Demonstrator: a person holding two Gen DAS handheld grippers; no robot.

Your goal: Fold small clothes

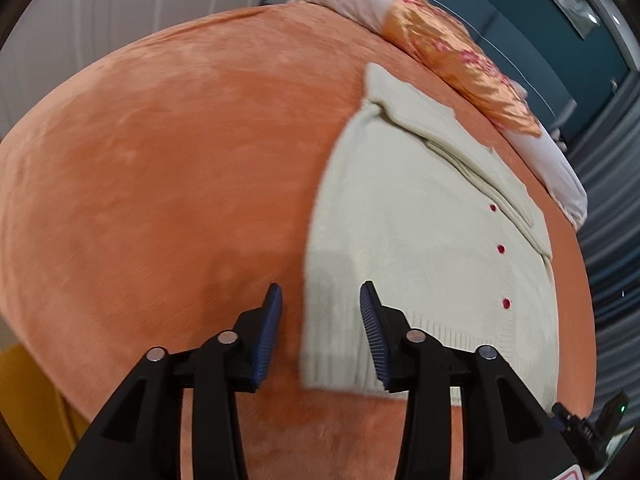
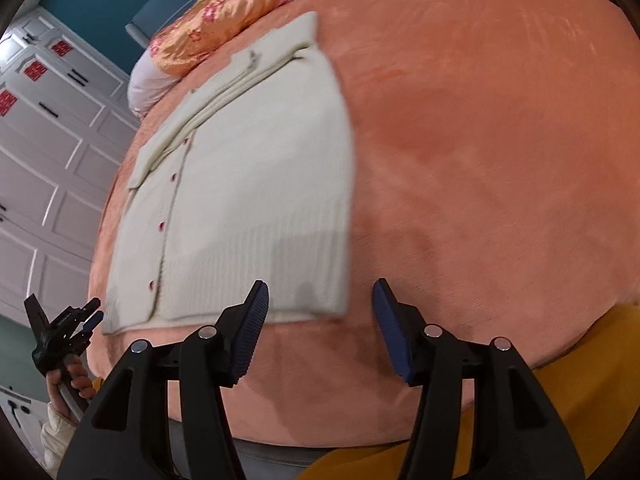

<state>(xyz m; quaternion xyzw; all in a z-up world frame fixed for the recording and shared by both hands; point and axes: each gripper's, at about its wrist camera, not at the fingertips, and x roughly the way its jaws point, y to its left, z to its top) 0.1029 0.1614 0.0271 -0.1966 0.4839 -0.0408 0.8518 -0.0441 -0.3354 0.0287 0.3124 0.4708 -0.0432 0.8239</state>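
Observation:
A cream knit cardigan (image 1: 420,232) with red buttons lies flat on the orange bedspread (image 1: 180,160), its sleeves folded across the upper part. My left gripper (image 1: 320,292) hangs open above the near left hem corner, and nothing is pinched between its blue pads. In the right wrist view the cardigan (image 2: 248,184) fills the left half. My right gripper (image 2: 322,284) stands open just above the near right hem corner, holding nothing. At the far left of that view a hand holds the left gripper (image 2: 60,332) off the bed's edge.
An orange satin pillow (image 1: 460,60) on a white pillow (image 1: 560,172) lies beyond the cardigan's collar. A white panelled wardrobe (image 2: 48,152) stands past the bed's left side. Wide bare bedspread (image 2: 500,140) stretches to the right. A yellow bed edge (image 2: 580,380) runs below.

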